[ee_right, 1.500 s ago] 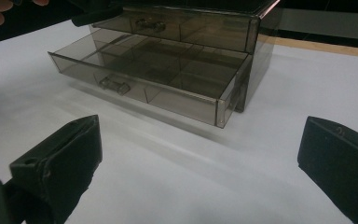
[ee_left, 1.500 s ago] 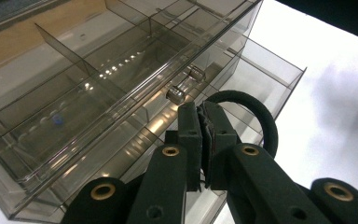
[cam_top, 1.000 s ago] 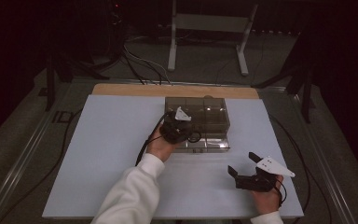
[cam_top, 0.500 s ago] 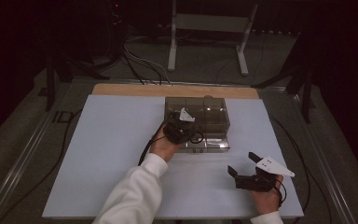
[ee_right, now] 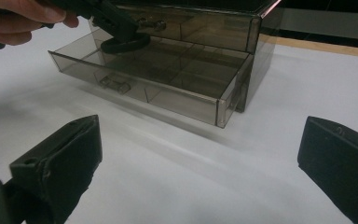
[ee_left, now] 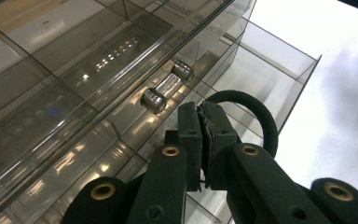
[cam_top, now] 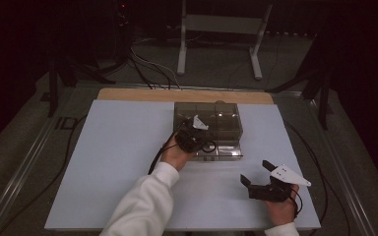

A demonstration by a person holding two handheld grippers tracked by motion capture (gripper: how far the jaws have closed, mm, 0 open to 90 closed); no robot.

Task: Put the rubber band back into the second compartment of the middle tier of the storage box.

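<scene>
Black ring pinched between the closed jaws of the left tool, right of centre in the left gripper view, hanging over the pulled-out drawer of a smoky clear organiser box; also visible as a dark loop at upper left of the right gripper view, just above the drawer's back left compartment

Box near the middle of the high view, on the white surface, drawer slid out toward the bottom of the frame, small clear handle on its front wall

Left tool over the drawer's left part, held by a hand with a white sleeve

Right tool at lower right of the high view, well apart from the box, jaws spread wide with nothing between them, resting low over the surface
</scene>
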